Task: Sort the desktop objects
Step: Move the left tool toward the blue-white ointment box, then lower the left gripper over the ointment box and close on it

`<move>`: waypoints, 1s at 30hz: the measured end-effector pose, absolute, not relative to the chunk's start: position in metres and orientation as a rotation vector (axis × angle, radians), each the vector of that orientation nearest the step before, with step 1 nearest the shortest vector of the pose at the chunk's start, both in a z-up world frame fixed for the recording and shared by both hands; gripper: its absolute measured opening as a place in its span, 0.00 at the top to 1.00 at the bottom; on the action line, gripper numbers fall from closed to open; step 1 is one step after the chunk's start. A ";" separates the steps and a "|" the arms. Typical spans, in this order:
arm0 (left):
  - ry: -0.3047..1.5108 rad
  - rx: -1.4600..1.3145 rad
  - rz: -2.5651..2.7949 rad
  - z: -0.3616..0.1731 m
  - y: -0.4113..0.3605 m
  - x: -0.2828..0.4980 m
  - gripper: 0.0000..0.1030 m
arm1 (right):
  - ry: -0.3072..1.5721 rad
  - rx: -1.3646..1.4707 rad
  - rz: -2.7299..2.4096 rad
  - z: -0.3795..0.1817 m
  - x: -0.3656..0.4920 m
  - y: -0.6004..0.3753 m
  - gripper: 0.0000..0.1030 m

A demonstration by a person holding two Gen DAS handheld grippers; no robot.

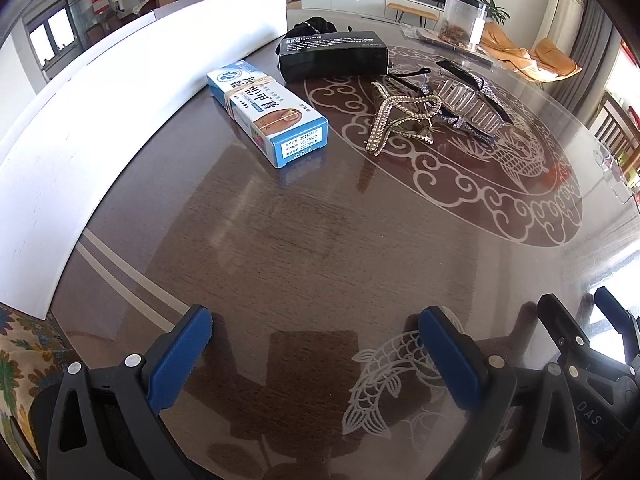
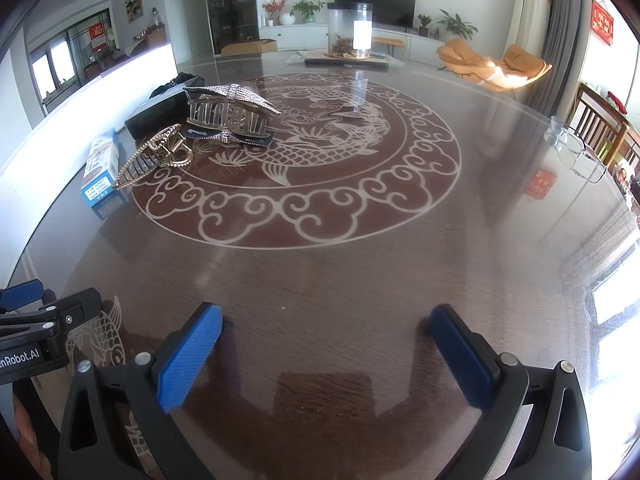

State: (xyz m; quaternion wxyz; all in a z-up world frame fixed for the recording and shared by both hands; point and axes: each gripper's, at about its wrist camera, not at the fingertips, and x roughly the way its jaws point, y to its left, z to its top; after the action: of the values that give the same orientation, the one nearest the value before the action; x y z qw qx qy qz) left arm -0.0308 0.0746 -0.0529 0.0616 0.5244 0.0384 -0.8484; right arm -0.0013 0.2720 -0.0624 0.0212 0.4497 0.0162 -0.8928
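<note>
A blue and white carton (image 1: 267,114) (image 2: 101,174) with a rubber band round it lies on the dark table (image 1: 300,248), beside a black box (image 1: 334,56) (image 2: 158,114). To their right rest a gold pearl hair claw (image 1: 400,118) (image 2: 154,158) and a larger rhinestone hair claw (image 1: 468,102) (image 2: 232,114) on a black card. My left gripper (image 1: 316,322) stands open over bare table, well short of the carton. My right gripper (image 2: 326,320) is open too, with nothing between its fingers, to the right of the left one (image 2: 24,320).
A white board (image 1: 100,120) stands along the table's left side. A clear jar (image 2: 350,30) sits on a flat tray at the far edge. Clear glasses (image 2: 576,152) lie at the right. Wooden chairs stand beyond the right rim.
</note>
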 end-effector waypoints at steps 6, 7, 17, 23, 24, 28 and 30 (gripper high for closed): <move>0.108 1.597 -2.568 -0.052 0.075 -0.032 0.00 | 0.050 1.394 -2.768 -0.062 -0.001 0.272 0.00; 0.105 1.601 -2.569 -0.052 0.076 -0.032 0.00 | 0.050 1.394 -2.768 -0.062 -0.001 0.272 0.00; 0.105 1.595 -2.576 -0.052 0.079 -0.029 0.00 | 0.050 1.394 -2.768 -0.062 -0.001 0.272 0.00; 0.121 1.575 -2.567 -0.052 0.079 -0.030 0.00 | 0.050 1.394 -2.768 -0.063 -0.001 0.272 0.00; 0.119 1.571 -2.572 -0.052 0.079 -0.030 0.00 | 0.050 1.394 -2.768 -0.062 -0.001 0.272 0.00; 0.117 1.562 -2.579 -0.052 0.077 -0.030 0.00 | 0.051 1.394 -2.768 -0.062 -0.001 0.272 0.00; 0.148 1.548 -2.569 -0.051 0.072 -0.029 0.00 | 0.051 1.394 -2.768 -0.062 -0.001 0.272 0.00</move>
State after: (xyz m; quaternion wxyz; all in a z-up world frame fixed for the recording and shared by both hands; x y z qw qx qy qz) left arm -0.0294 0.0720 -0.0514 0.0692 0.5141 0.0492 -0.8535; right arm -0.0012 0.2723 -0.0624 0.0212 0.4496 0.0163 -0.8928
